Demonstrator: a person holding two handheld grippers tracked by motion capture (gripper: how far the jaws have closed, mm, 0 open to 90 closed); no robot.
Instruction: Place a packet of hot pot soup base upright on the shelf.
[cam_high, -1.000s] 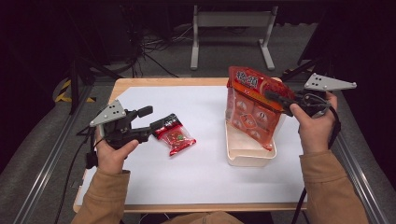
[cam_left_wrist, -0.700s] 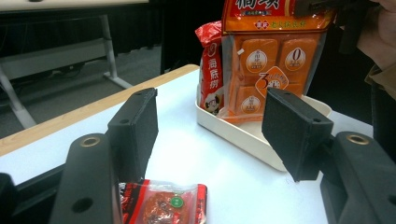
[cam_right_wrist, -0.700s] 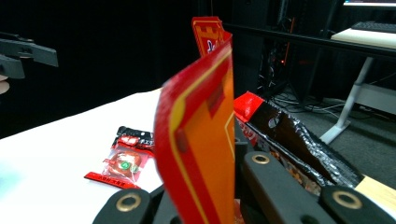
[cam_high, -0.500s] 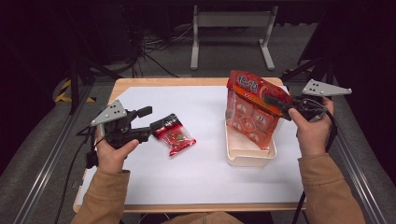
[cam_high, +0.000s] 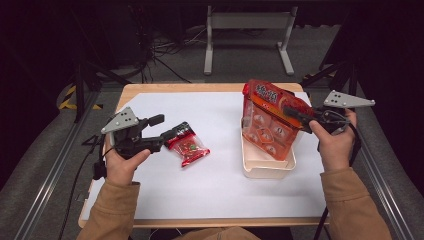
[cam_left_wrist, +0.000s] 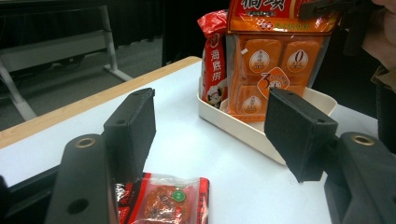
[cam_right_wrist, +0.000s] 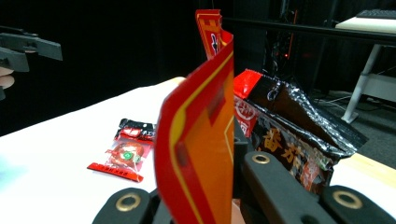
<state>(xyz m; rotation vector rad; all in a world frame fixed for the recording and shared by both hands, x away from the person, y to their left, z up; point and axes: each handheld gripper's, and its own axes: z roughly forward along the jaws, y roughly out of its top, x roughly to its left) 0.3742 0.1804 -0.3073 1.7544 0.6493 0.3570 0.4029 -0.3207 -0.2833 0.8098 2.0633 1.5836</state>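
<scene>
**Orange snack bag is being set into the tray**

White covering is spread over the wooden table (cam_high: 150, 90), and dark floor with a metal stand is seen behind it. The orange bag (cam_high: 270, 125) is gripped at its upper edge by the right gripper (cam_high: 300, 119), whose jaws are clenched on the foil; in the right gripper view the red-and-orange edge (cam_right_wrist: 201, 140) is seen pinched between them. The bag stands tilted with its lower end inside the cream tray (cam_high: 267, 167), beside other packets (cam_left_wrist: 214, 60) already placed there.

The step in hand is judged to be the lowering of this bag into the tray. Compared with the earlier pictures, the bag is seen a little lower. Next, the bag probably must be settled fully and then released.

The left gripper (cam_high: 165, 131) is released, its jaws wide apart above the small red packet (cam_high: 189, 149), which lies on the white surface and is not pressed by them. This packet is probably to be grasped afterwards.
</scene>
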